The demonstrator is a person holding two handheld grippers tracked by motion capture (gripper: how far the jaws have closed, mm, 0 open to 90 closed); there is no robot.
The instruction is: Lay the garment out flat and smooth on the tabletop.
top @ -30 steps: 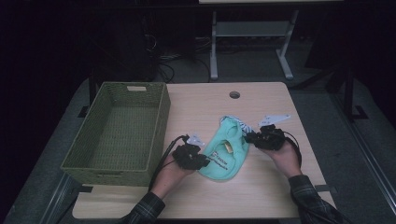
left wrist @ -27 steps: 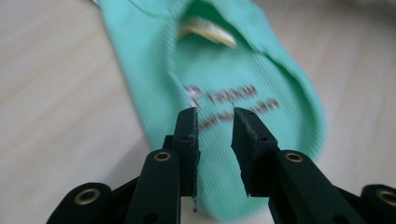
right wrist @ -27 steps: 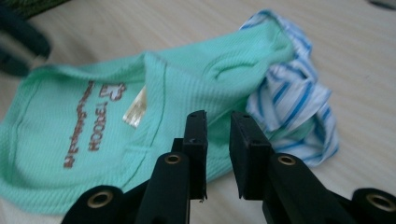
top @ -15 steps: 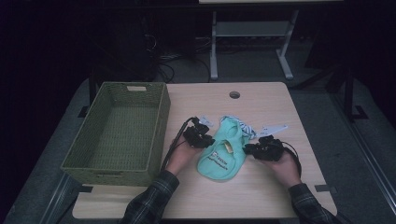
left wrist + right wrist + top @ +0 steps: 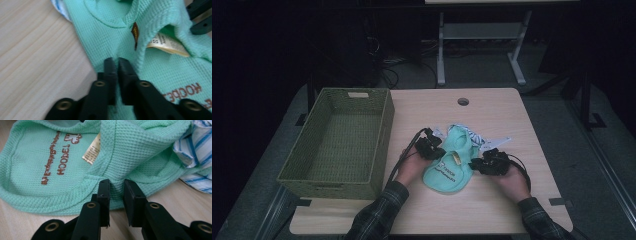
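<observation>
Between the left gripper's jaws: a fold of the mint-green garment (image 5: pixel 160 72); the left gripper (image 5: pixel 117 62) has just been closing and now pinches the waffle-knit cloth, jaws almost together.
Between the right gripper's jaws: a raised ridge of the same garment (image 5: pixel 120 157); the right gripper (image 5: pixel 117 185) clamps it at a narrow gap.
Beside both grippers, high view: garment (image 5: pixel 447 172) lies on the wooden table (image 5: pixel 492 210), left gripper (image 5: pixel 430 148) at its left edge, right gripper (image 5: pixel 488 163) at its right edge.
Beyond the right gripper's jaws: blue-and-white striped cloth (image 5: pixel 197 152), touching the garment, partly beneath it.
Left of the left gripper, farther off: woven green basket (image 5: pixel 379 145); no contents visible inside; well apart from the garment.
Far edge of table: round cable hole (image 5: pixel 463 101).
Left gripper view adds: brown tag (image 5: pixel 135 31), white care label (image 5: pixel 167 43), tips of the right gripper at upper right.
Right gripper view adds: brown lettering (image 5: pixel 53 157) on the garment's front, care label (image 5: pixel 93 151).
High view adds: plaid sleeves (image 5: pixel 379 217), both hands, basket.
</observation>
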